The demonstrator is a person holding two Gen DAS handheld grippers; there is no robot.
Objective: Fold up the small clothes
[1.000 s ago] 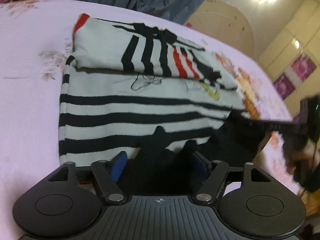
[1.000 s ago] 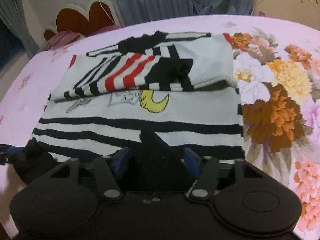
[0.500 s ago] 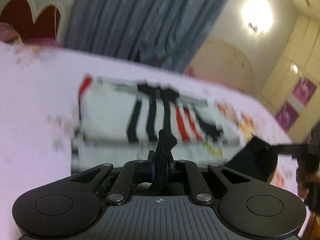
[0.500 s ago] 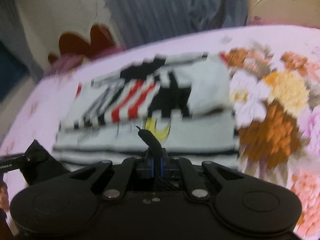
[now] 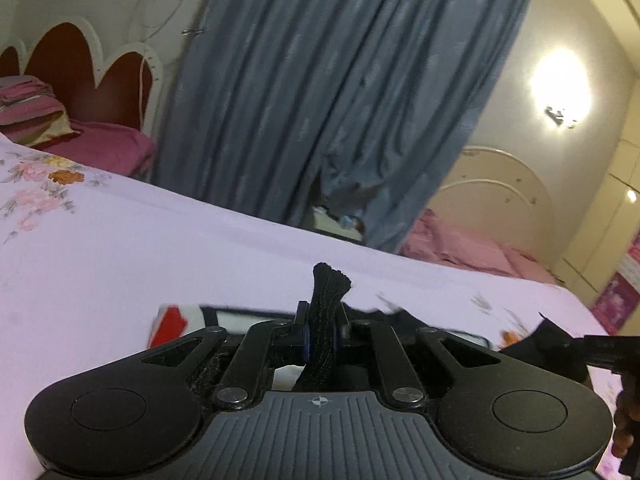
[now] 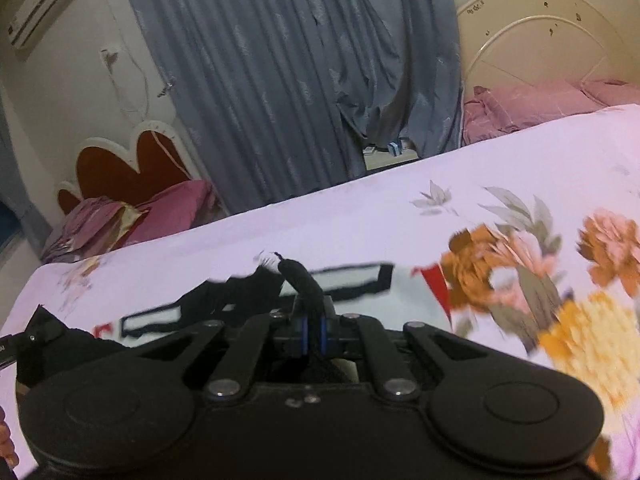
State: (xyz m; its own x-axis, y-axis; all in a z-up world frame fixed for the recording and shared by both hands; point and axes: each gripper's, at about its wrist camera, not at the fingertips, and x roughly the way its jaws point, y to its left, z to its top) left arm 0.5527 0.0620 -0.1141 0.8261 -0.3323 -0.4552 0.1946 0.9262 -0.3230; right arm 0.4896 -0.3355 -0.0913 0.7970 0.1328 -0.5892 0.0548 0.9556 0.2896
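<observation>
A small white garment with black and red stripes (image 5: 188,320) lies on the bed, mostly hidden behind the grippers; it also shows in the right wrist view (image 6: 352,280). My left gripper (image 5: 321,334) is shut on the garment's black hem (image 5: 330,280), which sticks up between the blue pads. My right gripper (image 6: 313,330) is shut on the same black hem (image 6: 300,276) further along. Both hold the hem lifted above the garment. The right gripper also shows at the right edge of the left wrist view (image 5: 600,348).
The bed has a lilac sheet (image 5: 120,248) with large orange and pink flowers (image 6: 560,304) on the right. Blue curtains (image 5: 340,100) hang behind the bed. A heart-shaped headboard with pink pillows (image 5: 80,80) stands at the back left.
Both grippers closed on the black hem and lifted it, tilting up and moving forward over the garment, so the folded striped part sank low in both views.
</observation>
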